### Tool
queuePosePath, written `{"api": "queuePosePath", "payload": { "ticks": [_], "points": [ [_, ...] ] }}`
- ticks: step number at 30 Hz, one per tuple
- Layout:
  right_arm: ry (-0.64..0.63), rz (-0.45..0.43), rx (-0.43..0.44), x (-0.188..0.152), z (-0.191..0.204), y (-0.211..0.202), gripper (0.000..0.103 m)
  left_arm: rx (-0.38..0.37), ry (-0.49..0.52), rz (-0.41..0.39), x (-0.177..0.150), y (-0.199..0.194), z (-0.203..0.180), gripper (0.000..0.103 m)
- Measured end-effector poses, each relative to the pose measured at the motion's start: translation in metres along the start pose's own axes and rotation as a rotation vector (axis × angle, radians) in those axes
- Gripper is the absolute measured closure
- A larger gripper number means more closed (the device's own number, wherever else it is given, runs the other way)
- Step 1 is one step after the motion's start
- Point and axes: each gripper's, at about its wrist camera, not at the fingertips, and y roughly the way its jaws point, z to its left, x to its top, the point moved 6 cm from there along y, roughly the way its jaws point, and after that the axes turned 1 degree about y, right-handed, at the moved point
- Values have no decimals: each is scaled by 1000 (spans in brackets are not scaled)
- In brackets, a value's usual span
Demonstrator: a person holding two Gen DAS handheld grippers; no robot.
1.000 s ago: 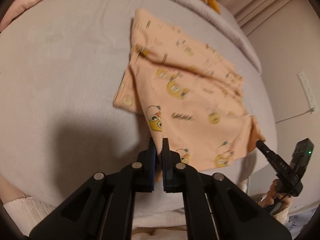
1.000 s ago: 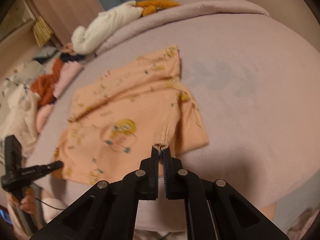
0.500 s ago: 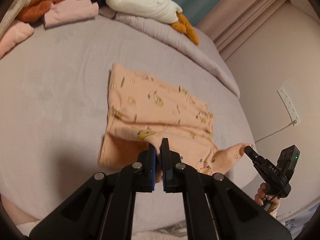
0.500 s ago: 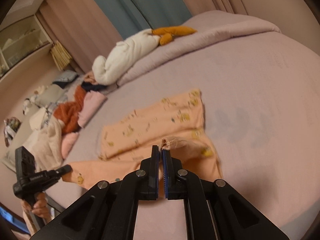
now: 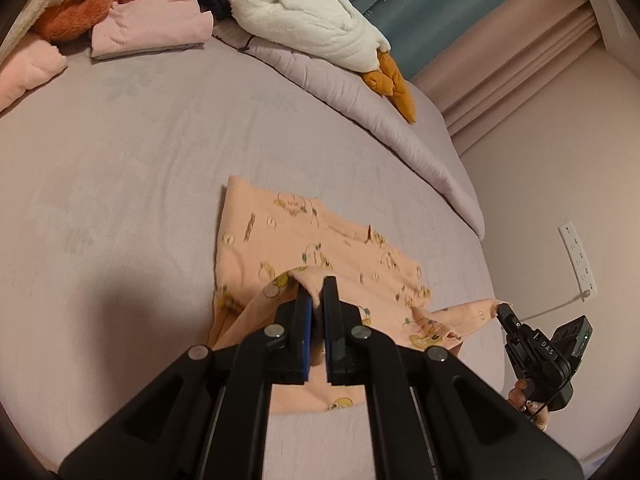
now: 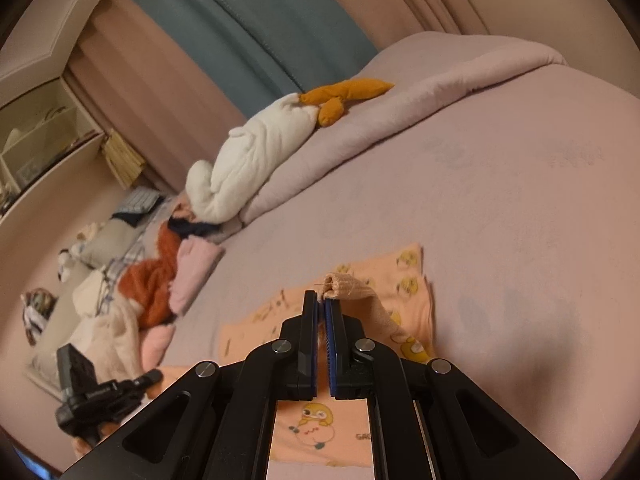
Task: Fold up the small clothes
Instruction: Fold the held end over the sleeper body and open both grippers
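Peach garment (image 5: 320,248) on bed (image 5: 120,160); left tongs (image 5: 317,292) and right tongs (image 6: 322,300) each clamp raised edge.

The light is warm and rather dim, giving both views a pinkish tone. A soft dark shadow lies on the bed sheet (image 5: 120,168) left of the jaws in the left view, right of them in the right view. Edges bend strongly, with black corners. Focus is mostly sharp, without glare.

Home bedrm, bed (image 5: 120,168), curtains (image 6: 248,32), plush toy (image 5: 320,32)
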Motion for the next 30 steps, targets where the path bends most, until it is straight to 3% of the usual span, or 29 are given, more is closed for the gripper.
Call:
{"api": "queuePosePath", "payload": {
  "ticks": [7,17,22,28,30],
  "points": [
    [3,8,-51,20,-8,33,98,30,4,31,29,36,5,99],
    [9,94,-126,30,-25,100,98,95,-14,77,58,91,32,98],
    [2,158,-215,27,-41,134,98,149,-49,124,61,127,59,98],
    [10,203,-289,21,-58,154,98,118,-138,144,63,137,77,95],
    [6,196,-308,23,-62,154,98,105,-147,124,67,134,79,86]
  ]
}}
